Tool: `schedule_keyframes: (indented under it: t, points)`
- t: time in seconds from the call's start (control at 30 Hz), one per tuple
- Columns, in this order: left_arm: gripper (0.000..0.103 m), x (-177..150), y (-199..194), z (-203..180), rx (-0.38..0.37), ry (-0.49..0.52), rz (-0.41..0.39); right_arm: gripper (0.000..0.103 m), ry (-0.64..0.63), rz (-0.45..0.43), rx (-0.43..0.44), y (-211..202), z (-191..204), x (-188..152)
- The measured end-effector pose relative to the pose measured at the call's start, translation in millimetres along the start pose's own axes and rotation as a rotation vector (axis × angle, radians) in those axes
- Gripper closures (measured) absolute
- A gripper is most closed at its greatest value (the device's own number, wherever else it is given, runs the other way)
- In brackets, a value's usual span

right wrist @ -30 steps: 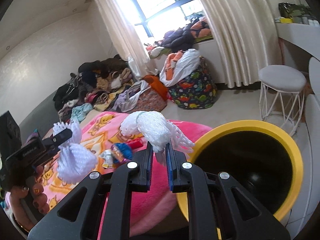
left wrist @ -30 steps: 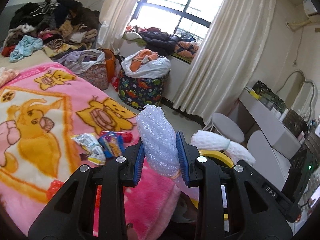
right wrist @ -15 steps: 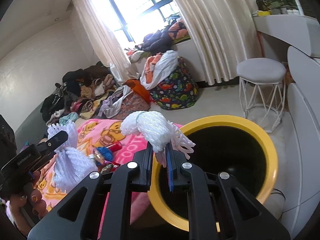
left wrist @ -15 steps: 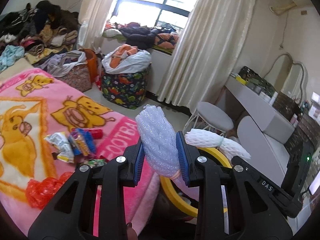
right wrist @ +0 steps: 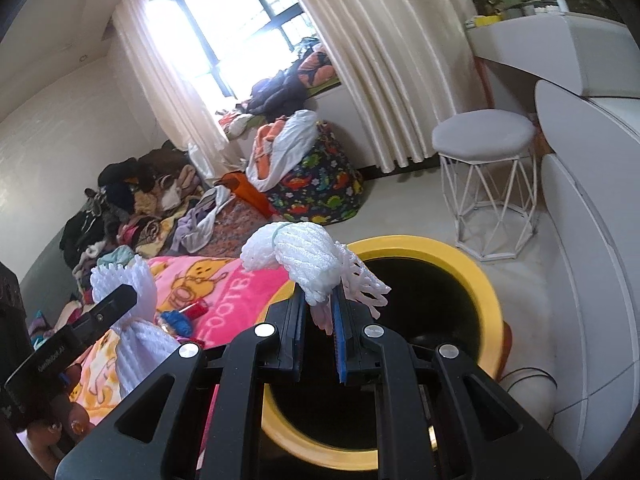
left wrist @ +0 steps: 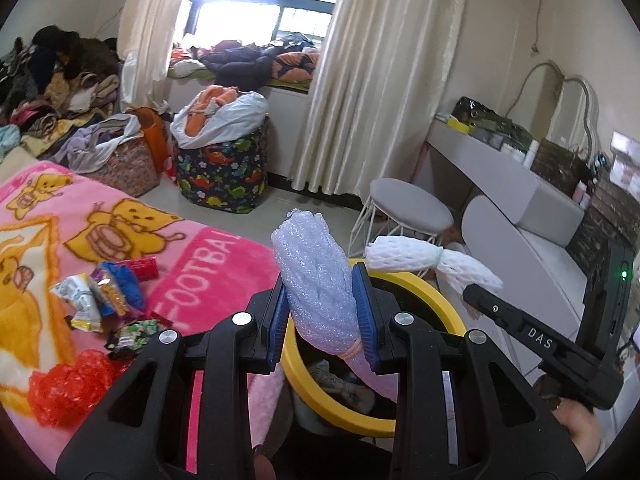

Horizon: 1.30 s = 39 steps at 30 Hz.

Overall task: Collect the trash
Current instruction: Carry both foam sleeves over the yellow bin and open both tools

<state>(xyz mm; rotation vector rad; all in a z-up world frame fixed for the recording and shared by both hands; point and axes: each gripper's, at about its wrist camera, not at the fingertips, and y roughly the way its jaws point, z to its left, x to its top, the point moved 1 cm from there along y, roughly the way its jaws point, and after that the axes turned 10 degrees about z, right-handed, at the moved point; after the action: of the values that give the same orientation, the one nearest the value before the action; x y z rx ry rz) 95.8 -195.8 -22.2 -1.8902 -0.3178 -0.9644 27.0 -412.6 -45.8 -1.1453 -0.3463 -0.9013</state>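
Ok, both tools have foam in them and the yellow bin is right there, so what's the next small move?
Probably carry both a little further over the yellow bin, then open. The right tool holds its white foam net at the bin's near rim, and the left tool grips its foam wrap over that rim too, beside the pink blanket. Releasing now risks a miss.

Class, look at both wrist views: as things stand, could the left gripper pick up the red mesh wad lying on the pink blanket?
Probably not yet: the left gripper is shut on a foam net, though nothing covers the red mesh wad.
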Motion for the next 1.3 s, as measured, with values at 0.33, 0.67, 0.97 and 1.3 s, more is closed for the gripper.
schedule_keyframes:
  t: [0.33, 0.67, 0.97, 1.3]
  points:
    - [0.079, -5.2, 37.0, -23.0, 0.011, 0.078, 0.051, 0.091, 0.080, 0.022, -0.064, 5.3, -32.4, -2.8]
    - [0.079, -17.6, 77.3, -30.6, 0.033, 0.128, 0.122, 0.091, 0.128, 0.074, -0.108, 22.0, -56.5, -10.1]
    - [0.078, -22.2, 107.8, -24.7, 0.028, 0.120, 0.195, 0.089, 0.134, 0.123, -0.131, 34.7, -59.2, -14.2]
    - [0.033, -24.9, 106.8, -13.8, 0.005, 0.058, 0.205, 0.059, 0.119, 0.124, -0.164, 38.7, -55.5, -13.9]
